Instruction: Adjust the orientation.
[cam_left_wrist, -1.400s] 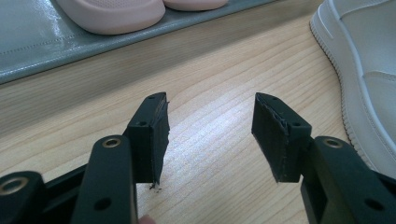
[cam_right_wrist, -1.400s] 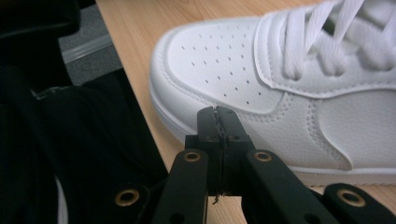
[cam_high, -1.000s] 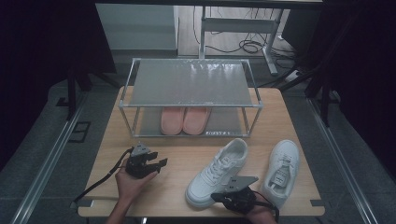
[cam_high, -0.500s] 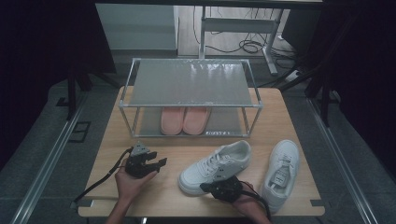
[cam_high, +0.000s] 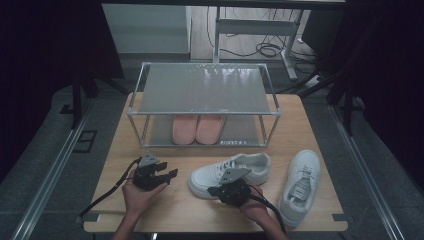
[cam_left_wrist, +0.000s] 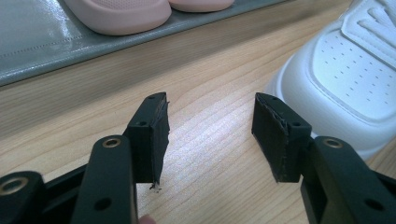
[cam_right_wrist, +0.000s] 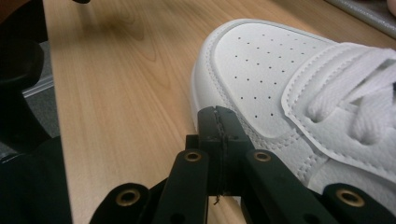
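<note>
1. Wooden surface (cam_high: 175, 210), carrying everything; at its far half a two-tier shoe rack (cam_high: 205, 90) with a pair of pink slippers (cam_high: 197, 128) on the lower shelf.
2. Near sneaker (cam_high: 230, 172), white and laced, lying on the surface in front of the rack, long axis running roughly left to right across the high view, toe pointing left, heel right.
3. Second white sneaker (cam_high: 300, 185), well to the right, long axis running front to back, apart from the first.
4. Right tongs (cam_high: 227, 192), pressed against the near sneaker's front side by the toe; jaws closed together with nothing between them, resting beside the sole edge in the right gripper view (cam_right_wrist: 218, 140).
5. Left tongs (cam_high: 167, 176), to the left of the toe, jaws spread apart and holding nothing; toe cap just ahead and to the right in the left gripper view (cam_left_wrist: 210, 135).
6. Judged: right hand nearer the shoe; probably nudging the shoe rather than lifting it.
</note>
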